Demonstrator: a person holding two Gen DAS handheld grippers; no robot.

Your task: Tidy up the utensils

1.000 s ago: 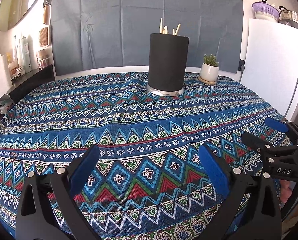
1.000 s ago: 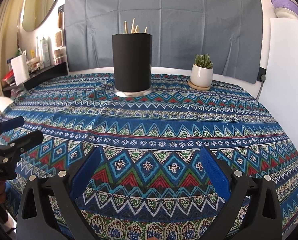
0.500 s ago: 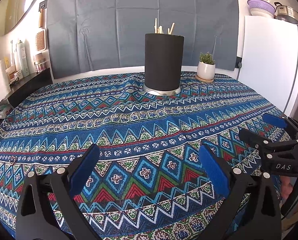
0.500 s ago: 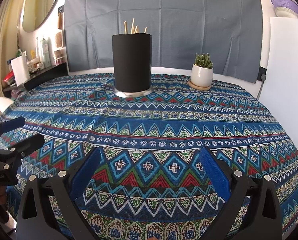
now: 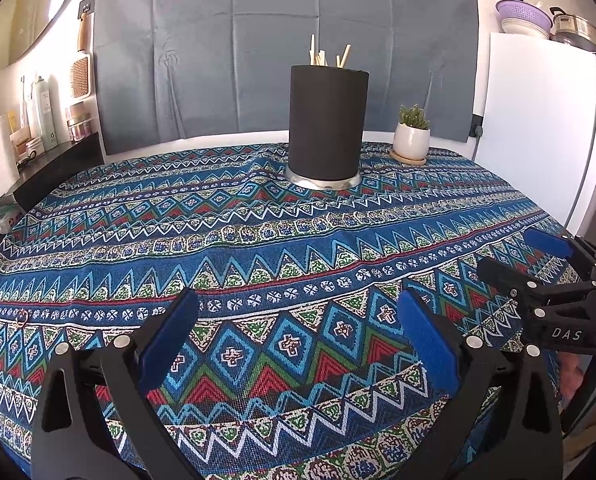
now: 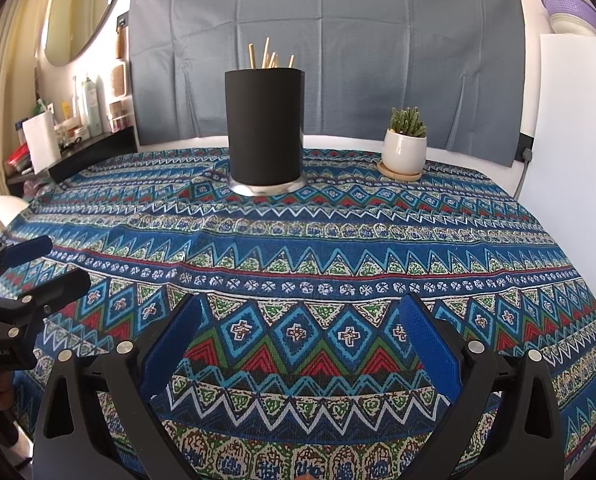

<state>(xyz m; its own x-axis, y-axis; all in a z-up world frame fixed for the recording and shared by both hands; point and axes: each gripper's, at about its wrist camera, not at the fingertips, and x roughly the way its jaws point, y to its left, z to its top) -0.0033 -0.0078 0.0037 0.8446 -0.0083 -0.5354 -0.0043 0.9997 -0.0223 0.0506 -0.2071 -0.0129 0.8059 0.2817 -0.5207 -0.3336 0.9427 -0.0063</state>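
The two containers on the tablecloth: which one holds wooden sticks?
The tall black cylinder holder with a silver base; stick tips show above its rim. The small white pot holds a green cactus.

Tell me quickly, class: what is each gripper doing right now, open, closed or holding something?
Left gripper: open, holding nothing, above the tablecloth.
Right gripper: open, holding nothing, above the same cloth.

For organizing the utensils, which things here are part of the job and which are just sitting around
Part of the job:
- black utensil holder
- wooden sticks standing in it
- left gripper, open and empty
- right gripper, open and empty

Just sitting around:
- potted cactus on its coaster
- patterned tablecloth
- bottles on the side shelf
- purple colander
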